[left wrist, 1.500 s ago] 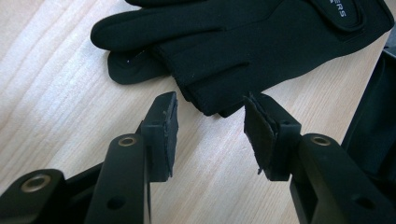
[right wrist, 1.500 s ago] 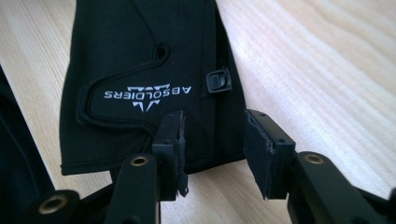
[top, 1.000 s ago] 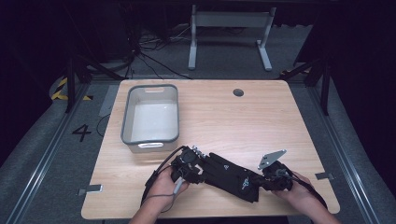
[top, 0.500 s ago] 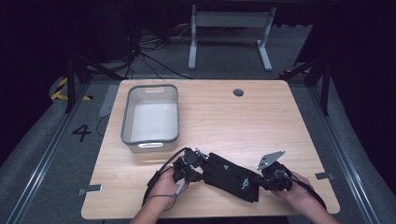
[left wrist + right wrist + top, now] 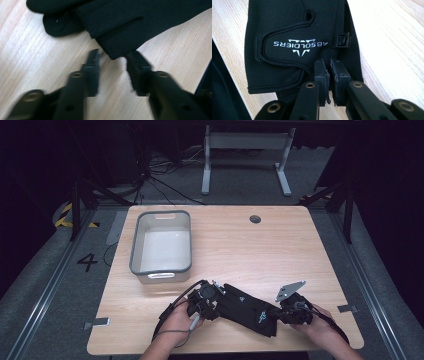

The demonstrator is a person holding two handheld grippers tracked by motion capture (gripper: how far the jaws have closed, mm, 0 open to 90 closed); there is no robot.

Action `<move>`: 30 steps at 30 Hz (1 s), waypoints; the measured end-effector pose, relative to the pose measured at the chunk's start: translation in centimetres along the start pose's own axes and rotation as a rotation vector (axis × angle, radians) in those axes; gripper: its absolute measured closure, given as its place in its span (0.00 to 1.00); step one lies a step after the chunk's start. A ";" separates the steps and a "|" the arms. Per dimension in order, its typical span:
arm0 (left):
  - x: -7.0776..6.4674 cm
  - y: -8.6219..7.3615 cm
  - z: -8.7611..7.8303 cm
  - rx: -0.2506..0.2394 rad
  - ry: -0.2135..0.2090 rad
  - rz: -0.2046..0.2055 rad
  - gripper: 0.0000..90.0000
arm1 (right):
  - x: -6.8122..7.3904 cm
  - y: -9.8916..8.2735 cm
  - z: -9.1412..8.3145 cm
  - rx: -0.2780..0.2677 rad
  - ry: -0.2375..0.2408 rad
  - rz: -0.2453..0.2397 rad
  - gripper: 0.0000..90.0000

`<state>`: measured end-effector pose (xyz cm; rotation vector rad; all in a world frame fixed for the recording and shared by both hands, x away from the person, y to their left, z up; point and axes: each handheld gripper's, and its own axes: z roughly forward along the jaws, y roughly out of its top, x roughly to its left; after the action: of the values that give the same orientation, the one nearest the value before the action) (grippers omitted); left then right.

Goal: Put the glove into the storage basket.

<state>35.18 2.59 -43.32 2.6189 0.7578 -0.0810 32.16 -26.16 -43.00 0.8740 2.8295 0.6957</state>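
My right gripper (image 5: 329,66) is clamped on the cuff edge of the black glove (image 5: 245,307), which lies flat at the near edge of the tabletop (image 5: 300,250). My left gripper (image 5: 111,58) has its jaws apart around the glove's other end, seemingly a fingertip, though motion blur hides contact. Grey bin (image 5: 161,270) sits behind, well apart.

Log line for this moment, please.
left hand-held gripper: open at glove edge | right hand-held gripper: shut on glove cuff | bin: empty
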 end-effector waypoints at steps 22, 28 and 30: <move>-2.5 0.1 -3.3 -0.081 0.088 0.070 0.97 | 0.0 0.9 -4.0 -0.154 -0.073 -0.002 0.94; -2.9 0.4 -2.5 -0.047 0.071 0.096 0.97 | -0.5 0.7 -3.9 -0.140 -0.090 0.002 0.94; -2.8 0.5 -2.2 -0.037 0.080 0.099 0.97 | -0.6 0.6 -3.7 -0.134 -0.093 0.007 0.94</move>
<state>32.91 1.70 -40.65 2.6332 0.6484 0.0661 32.13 -27.49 -39.45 0.8708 2.6652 0.8125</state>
